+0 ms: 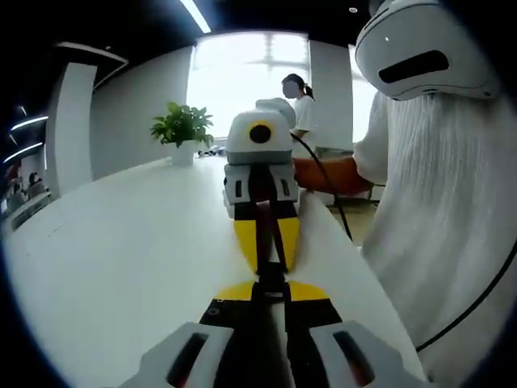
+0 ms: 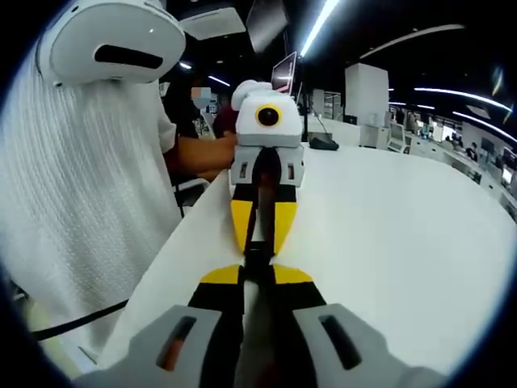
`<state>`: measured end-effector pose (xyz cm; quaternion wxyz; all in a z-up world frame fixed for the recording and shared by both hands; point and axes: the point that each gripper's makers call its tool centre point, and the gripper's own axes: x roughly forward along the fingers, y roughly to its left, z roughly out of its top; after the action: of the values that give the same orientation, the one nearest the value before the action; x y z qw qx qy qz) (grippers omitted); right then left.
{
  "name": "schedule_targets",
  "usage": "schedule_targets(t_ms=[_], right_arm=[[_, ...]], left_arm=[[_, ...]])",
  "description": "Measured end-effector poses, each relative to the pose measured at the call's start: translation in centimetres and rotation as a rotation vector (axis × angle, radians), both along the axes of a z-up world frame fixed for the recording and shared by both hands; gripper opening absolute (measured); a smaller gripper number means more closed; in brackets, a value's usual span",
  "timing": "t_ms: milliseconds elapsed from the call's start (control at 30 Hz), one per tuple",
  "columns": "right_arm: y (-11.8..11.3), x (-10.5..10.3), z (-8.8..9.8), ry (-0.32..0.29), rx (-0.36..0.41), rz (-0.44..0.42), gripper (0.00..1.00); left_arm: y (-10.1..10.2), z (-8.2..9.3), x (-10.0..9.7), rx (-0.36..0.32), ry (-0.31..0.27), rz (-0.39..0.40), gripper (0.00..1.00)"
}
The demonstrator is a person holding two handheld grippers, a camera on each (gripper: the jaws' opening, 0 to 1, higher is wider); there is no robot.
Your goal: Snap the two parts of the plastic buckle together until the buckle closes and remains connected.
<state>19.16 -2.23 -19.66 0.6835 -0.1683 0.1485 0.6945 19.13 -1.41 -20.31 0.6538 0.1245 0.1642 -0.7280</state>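
Left gripper view: the left claw rises from 6 o'clock, yellow-tipped jaws drawn together and clenched on the near half of the black buckle. The right claw comes in from 12 o'clock, nose to nose with it, jaws likewise closed on the far half of the buckle. The buckle sits at frame centre between the two sets of yellow tips, held just above the white surface (whether the two halves are latched cannot be told; the jaws hide the joint).

Right gripper view: mirror arrangement. The right claw at 6 o'clock, the left claw at 12 o'clock, the buckle a small dark piece between them over the surface.

A person in a white knit garment stands at 3 o'clock in the left gripper view, wearing a white headset. A potted plant stands on the surface at 11 o'clock, well apart from the claws.
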Motion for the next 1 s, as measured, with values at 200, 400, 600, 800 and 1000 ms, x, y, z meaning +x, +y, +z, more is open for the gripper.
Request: schedule_targets(t_ms=[200,400,600,800,1000], right_arm=[[-0.11,-0.06,-0.06,0.000,-0.006,-0.020,0.12],[-0.25,-0.02,-0.17,-0.008,-0.010,-0.035,0.12],[-0.37,0.06,-0.31,-0.010,-0.020,-0.060,0.12],[-0.46,0.14,-0.42,-0.011,-0.022,-0.079,0.12],[-0.40,0.17,-0.47,-0.011,-0.025,-0.086,0.12]], left_arm=[[0.03,-0.03,-0.10,0.006,0.002,0.008,0.10],[-0.03,-0.10,-0.11,0.010,-0.013,0.023,0.10],[-0.04,-0.19,-0.04,0.022,-0.016,0.039,0.11],[-0.08,-0.23,0.00,0.025,-0.013,0.053,0.11],[-0.11,-0.24,0.03,0.029,-0.004,0.065,0.11]])
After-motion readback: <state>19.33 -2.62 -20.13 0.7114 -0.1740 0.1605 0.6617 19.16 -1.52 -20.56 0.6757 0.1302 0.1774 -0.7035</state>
